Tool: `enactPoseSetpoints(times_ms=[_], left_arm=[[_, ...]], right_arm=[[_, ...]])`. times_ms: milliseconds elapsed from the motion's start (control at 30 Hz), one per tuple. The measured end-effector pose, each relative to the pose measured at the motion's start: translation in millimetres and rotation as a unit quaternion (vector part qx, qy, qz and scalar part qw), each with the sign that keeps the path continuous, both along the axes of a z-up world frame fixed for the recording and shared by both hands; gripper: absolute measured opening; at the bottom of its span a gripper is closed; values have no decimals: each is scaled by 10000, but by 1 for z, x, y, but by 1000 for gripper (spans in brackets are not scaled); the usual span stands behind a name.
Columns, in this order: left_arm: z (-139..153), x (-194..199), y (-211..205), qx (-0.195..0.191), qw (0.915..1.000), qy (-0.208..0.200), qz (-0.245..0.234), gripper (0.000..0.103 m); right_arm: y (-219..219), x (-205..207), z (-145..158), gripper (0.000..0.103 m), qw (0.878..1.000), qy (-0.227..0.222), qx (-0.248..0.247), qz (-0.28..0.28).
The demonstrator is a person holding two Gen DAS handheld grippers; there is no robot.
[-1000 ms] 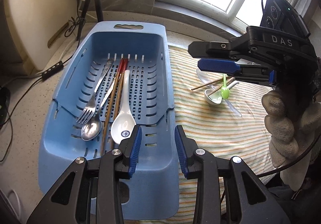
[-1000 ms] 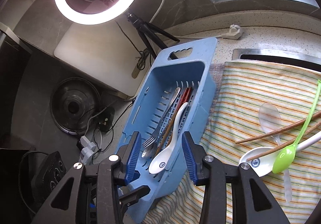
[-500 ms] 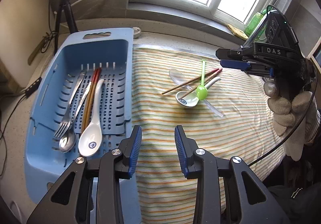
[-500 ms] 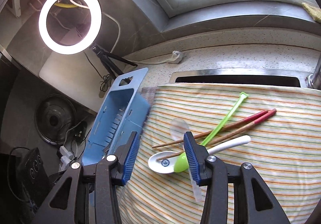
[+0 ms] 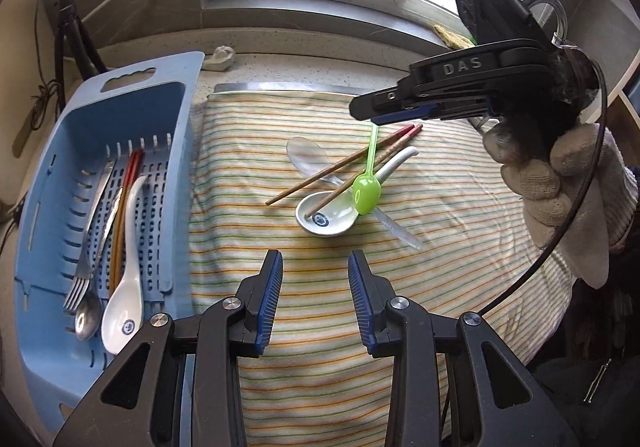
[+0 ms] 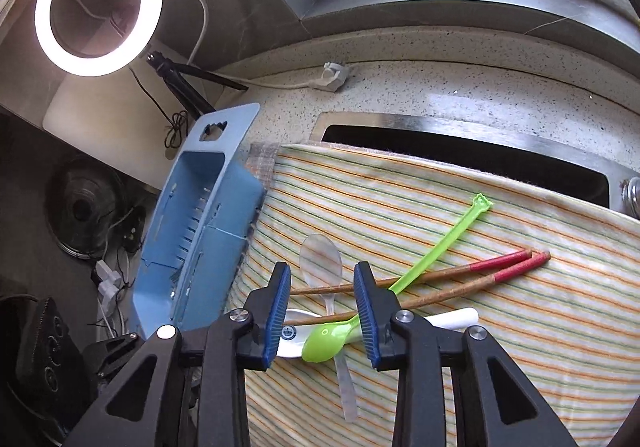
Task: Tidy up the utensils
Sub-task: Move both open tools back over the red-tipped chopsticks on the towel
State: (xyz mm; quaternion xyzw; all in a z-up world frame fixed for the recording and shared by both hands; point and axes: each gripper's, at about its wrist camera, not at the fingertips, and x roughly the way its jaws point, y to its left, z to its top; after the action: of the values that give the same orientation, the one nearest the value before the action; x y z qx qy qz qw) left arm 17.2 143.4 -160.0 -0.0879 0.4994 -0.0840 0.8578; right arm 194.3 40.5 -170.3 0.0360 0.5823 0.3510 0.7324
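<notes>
A pile of utensils lies on the striped cloth (image 5: 280,387): a green plastic spoon (image 5: 366,189), a white ceramic spoon (image 5: 326,217), a pair of red-tipped chopsticks (image 5: 344,165) and a clear plastic spoon (image 5: 306,155). My left gripper (image 5: 314,267) is open and empty over the cloth, short of the pile. My right gripper (image 6: 322,279) hovers over the pile with its jaws closing. Under the gap lie the chopsticks (image 6: 460,279), the clear spoon (image 6: 322,259) and the green spoon (image 6: 324,343), and the pads touch none of them. The blue basket (image 5: 176,167) holds a fork, a metal spoon, chopsticks and a white spoon.
The basket (image 6: 208,215) stands left of the cloth on a speckled counter. A sink opening (image 6: 460,155) lies behind the cloth. A ring light on a tripod (image 6: 98,3) and cables stand at the back left. A gloved hand (image 5: 560,191) holds the right gripper.
Both grippers have moved right, from over the basket to over the cloth. The right gripper now hangs over the utensil pile, and its jaws stand narrower than before.
</notes>
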Motion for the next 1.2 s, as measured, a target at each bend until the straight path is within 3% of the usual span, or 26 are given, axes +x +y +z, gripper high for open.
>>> enactPoseSetpoints(times_ms=[200, 433, 867, 1200], left_arm=[[1, 15, -8, 14, 10000, 37, -80, 32], [-6, 29, -16, 82, 9998, 117, -163, 32], [-3, 14, -14, 36, 9997, 161, -185, 32], [-1, 8, -34, 4, 9992, 138, -378, 32]], right_arm=[[16, 19, -29, 25, 9993, 260, -276, 64], [19, 13, -51, 25, 9979, 330, -471, 283], [-5, -35, -31, 23, 9950, -152, -298, 944], [-44, -61, -36, 23, 9951, 88, -298, 933]])
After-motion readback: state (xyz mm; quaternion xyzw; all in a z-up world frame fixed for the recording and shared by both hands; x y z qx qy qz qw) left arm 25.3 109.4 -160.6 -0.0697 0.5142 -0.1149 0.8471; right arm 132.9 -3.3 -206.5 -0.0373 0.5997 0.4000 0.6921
